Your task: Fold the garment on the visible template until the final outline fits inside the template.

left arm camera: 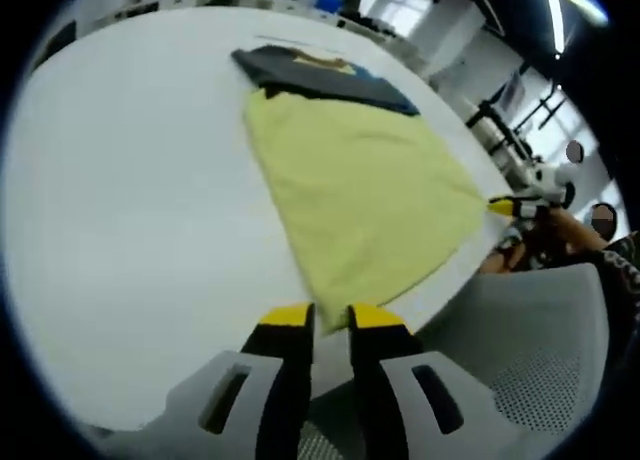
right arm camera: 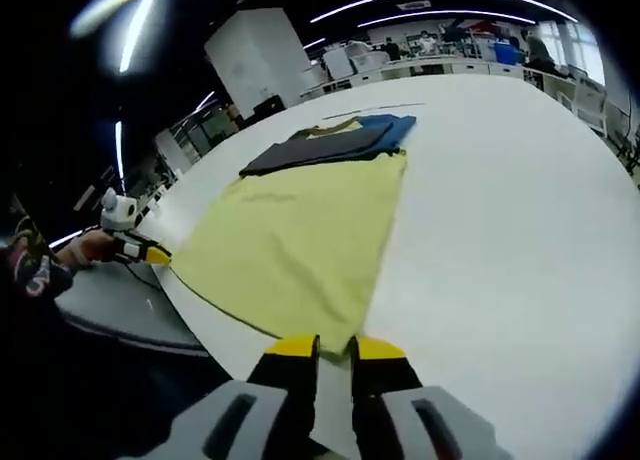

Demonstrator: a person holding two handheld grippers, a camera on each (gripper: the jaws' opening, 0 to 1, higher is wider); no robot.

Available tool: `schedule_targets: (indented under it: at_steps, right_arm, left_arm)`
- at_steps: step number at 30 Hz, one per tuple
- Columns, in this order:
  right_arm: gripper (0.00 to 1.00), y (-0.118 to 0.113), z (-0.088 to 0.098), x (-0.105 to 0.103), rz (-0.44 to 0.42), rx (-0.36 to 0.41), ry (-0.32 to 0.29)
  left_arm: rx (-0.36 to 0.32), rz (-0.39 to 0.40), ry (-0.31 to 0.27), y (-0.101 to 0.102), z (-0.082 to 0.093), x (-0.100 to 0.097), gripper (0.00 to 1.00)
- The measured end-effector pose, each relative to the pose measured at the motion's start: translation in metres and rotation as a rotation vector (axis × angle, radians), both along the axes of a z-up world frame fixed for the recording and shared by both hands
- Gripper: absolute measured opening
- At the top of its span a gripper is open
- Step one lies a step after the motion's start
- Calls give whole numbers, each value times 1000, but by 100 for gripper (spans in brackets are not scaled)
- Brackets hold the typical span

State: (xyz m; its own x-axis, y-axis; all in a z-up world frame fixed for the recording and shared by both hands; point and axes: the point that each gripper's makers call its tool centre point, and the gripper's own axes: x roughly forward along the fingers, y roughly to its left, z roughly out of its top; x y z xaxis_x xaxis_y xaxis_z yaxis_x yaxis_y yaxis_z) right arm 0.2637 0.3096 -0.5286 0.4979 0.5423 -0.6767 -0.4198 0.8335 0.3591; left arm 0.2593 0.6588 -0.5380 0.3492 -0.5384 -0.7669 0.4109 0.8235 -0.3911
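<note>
garment (left arm camera: 360,195) lies lengthwise away from jaws

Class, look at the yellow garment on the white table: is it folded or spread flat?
Mostly spread flat. The yellow garment lies smooth on the white table, each gripper at a near corner; a dark cloth covers its far end.

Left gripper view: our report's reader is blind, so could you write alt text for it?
A pale yellow cloth garment lies flat on a white table, its far end under a dark folded cloth. The left tool sits at the near corner, jaws nearly together; the right tool meets the opposite corner.
</note>
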Motion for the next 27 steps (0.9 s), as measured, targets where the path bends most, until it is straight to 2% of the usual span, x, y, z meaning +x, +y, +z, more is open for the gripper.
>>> schedule_targets:
  at_steps: [2,6,10,13,15,16,18,20,22,24,27]
  right_arm:
    - [6,0,0,0,0,0,-1]
    - [1,1,0,0,-8,14,14]
    - [0,1,0,-1,-5,7,20]
    - [0,0,4,0,14,9,14]
    - [0,-2,16,3,14,40,9]
    - [0,-3,21,4,10,49,11]
    - [0,-3,33,5,17,74,11]
    - [0,-8,36,6,23,76,22]
    - [0,-7,43,4,33,91,21]
    - [0,1,53,0,33,135,33]
    - [0,6,56,-10,47,142,55]
  left_arm:
    - [-24,8,13,-2,1,-1,8]
    - [-20,26,20,2,-1,1,3]
    - [-36,42,30,3,-1,2,1]
    - [-57,89,67,4,-1,2,0]
    - [-64,87,56,4,3,3,0]
    - [-65,70,24,4,9,6,0]
    - [-83,63,33,3,17,4,0]
    - [-105,61,13,5,27,8,0]
    - [-133,73,18,7,36,9,0]
    - [-140,79,15,11,43,9,0]
    - [-131,68,15,14,49,5,0]
